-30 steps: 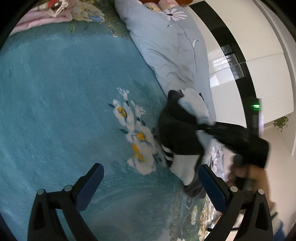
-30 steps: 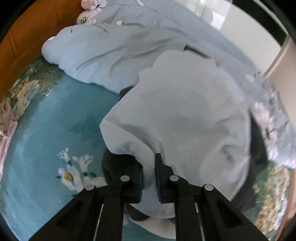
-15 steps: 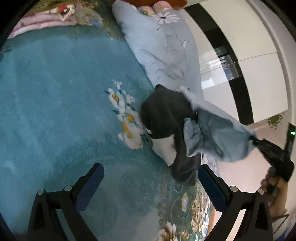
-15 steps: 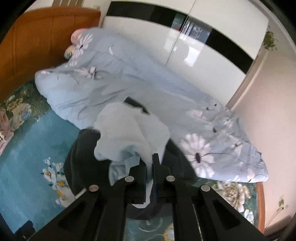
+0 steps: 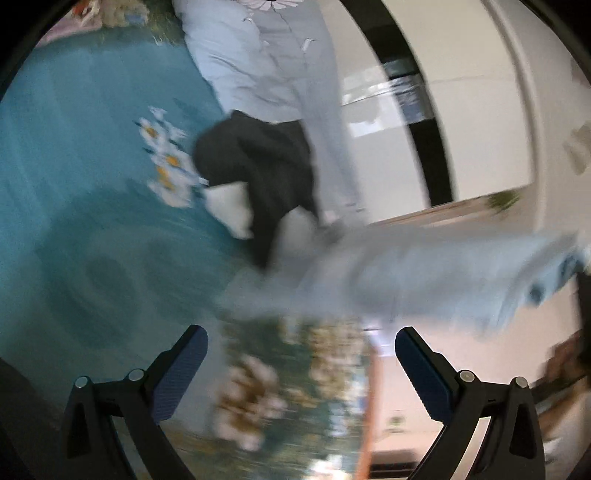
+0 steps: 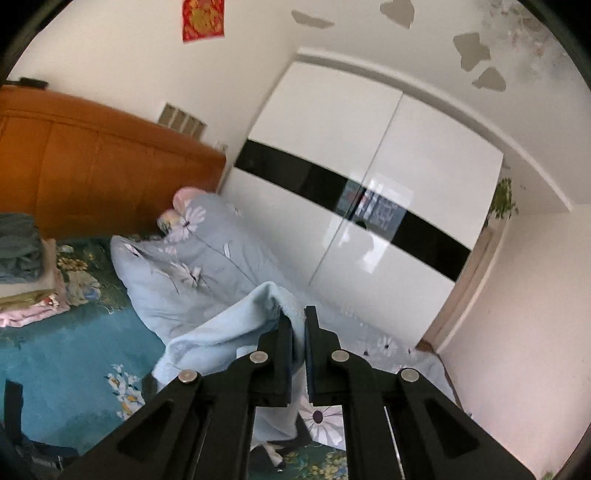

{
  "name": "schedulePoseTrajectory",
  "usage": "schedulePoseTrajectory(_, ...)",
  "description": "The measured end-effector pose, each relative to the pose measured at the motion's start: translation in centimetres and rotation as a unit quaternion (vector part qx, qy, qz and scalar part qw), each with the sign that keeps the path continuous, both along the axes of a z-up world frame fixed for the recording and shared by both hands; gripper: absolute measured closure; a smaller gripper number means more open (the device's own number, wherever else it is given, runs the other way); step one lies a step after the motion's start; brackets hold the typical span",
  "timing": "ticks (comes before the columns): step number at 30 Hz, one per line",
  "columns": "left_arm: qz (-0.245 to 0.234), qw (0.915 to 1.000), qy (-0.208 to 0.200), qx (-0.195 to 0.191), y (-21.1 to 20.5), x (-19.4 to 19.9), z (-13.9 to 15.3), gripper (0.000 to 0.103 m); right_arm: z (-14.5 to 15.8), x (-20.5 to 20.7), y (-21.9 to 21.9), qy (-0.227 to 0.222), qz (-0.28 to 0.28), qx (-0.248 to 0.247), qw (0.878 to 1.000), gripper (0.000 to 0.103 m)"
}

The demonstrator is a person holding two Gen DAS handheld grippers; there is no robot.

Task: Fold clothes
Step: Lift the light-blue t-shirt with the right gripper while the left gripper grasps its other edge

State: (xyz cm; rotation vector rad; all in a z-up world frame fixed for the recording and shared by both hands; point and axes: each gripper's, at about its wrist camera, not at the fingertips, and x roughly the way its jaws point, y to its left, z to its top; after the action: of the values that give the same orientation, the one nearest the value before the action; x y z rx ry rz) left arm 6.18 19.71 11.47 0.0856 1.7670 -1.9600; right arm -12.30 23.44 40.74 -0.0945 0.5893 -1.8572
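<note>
The right tool (image 6: 298,332) is pinched nearly closed on a fold of the pale blue soft garment (image 6: 221,332), which hangs down and to the left from its black fingers, lifted clear of the bed. Below it, a corner of the dark grey garment (image 6: 147,384) shows on the teal floral bedspread (image 6: 66,354). Just beyond lies the rumpled light blue quilt with white flowers (image 6: 192,273), running toward the orange-brown padded headboard (image 6: 96,170). At the left edge, a stack of folded clothes (image 6: 22,266) sits on the bed near the headboard. Farther back stands the glossy white wardrobe with a black band (image 6: 369,192), and high on the wall hangs a red paper decoration (image 6: 203,18).

In the left wrist view, which is heavily blurred, the left tool (image 5: 301,350) stands wide apart with nothing between its blue-padded fingers (image 5: 181,369). Just ahead of it the pale blue garment (image 5: 424,273) stretches across the picture from the middle toward the right edge, raised above the bedspread (image 5: 74,184). Beyond it the dark grey garment (image 5: 266,170), with a white part at its lower edge, lies crumpled on the bed, touching the edge of the quilt (image 5: 273,66). The wardrobe (image 5: 461,110) fills the far right.
</note>
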Motion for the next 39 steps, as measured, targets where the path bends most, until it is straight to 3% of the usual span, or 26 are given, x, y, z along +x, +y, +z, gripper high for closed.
schedulePoseTrajectory(2, -0.01, 0.9989, 0.041, 0.021, 1.0, -0.2, 0.0, 0.0, 0.1, 0.3, 1.6, -0.006, 0.006, -0.001, 1.0, 0.098)
schedulePoseTrajectory(6, -0.043, 0.9956, 0.058, 0.06, 3.2, -1.4, -0.7, 0.001, -0.7, 1.0, 4.1, -0.012, 0.011, 0.005, 1.0, 0.098)
schedulePoseTrajectory(10, -0.054, 0.9949, 0.03, 0.08, 4.1, -1.9, -1.3, 0.001, -2.1, 1.1, 5.0, -0.015, 0.011, 0.015, 1.0, 0.098)
schedulePoseTrajectory(14, -0.049, 0.9895, 0.048, 0.127, 4.9, -1.9, -3.2, 0.001, -2.3, 0.5, 5.7, -0.031, 0.001, 0.008, 0.999, 0.098)
schedulePoseTrajectory(17, -0.051, 0.9813, 0.095, 0.159, 5.7, -2.4, -4.0, 0.001, -1.9, 0.2, 6.2, -0.041, -0.005, -0.004, 0.999, 0.098)
schedulePoseTrajectory(21, -0.043, 0.9588, 0.189, 0.207, 5.6, -3.7, -5.2, 0.001, -1.4, 0.5, 6.4, -0.043, 0.002, -0.01, 0.999, 0.098)
schedulePoseTrajectory(24, -0.029, 0.9552, 0.201, 0.215, 5.0, -4.1, -5.5, 0.004, -1.5, 0.8, 6.4, -0.036, 0.004, -0.012, 0.999, 0.098)
schedulePoseTrajectory(26, -0.02, 0.9548, 0.203, 0.216, 4.6, -4.1, -5.6, 0.02, -1.7, 0.9, 6.3, -0.037, 0.007, -0.01, 0.999, 0.098)
schedulePoseTrajectory(28, -0.014, 0.9539, 0.211, 0.213, 4.3, -3.7, -5.4, 0.031, -2.1, 0.9, 6.1, -0.038, 0.008, -0.004, 0.999, 0.098)
schedulePoseTrajectory(31, -0.006, 0.9584, 0.191, 0.212, 3.9, -3.1, -6.2, 0.042, -2.7, 0.6, 5.7, -0.043, 0.008, 0.005, 0.999, 0.098)
schedulePoseTrajectory(32, -0.002, 0.9593, 0.182, 0.216, 3.7, -3.0, -6.6, 0.056, -3.0, 0.4, 5.6, -0.05, 0.007, 0.008, 0.999, 0.098)
schedulePoseTrajectory(35, 0.01, 0.9519, 0.187, 0.243, 3.7, -2.9, -8.4, 0.079, -3.6, -0.2, 5.2, -0.069, 0.004, 0.017, 0.997, 0.098)
schedulePoseTrajectory(38, 0.016, 0.9605, 0.166, 0.223, 3.1, -2.9, -8.2, 0.097, -4.1, -0.8, 4.9, -0.081, 0.0, 0.026, 0.996, 0.098)
schedulePoseTrajectory(39, 0.019, 0.9646, 0.157, 0.211, 2.8, -2.8, -7.6, 0.098, -4.1, -0.9, 4.9, -0.08, -0.002, 0.027, 0.996, 0.098)
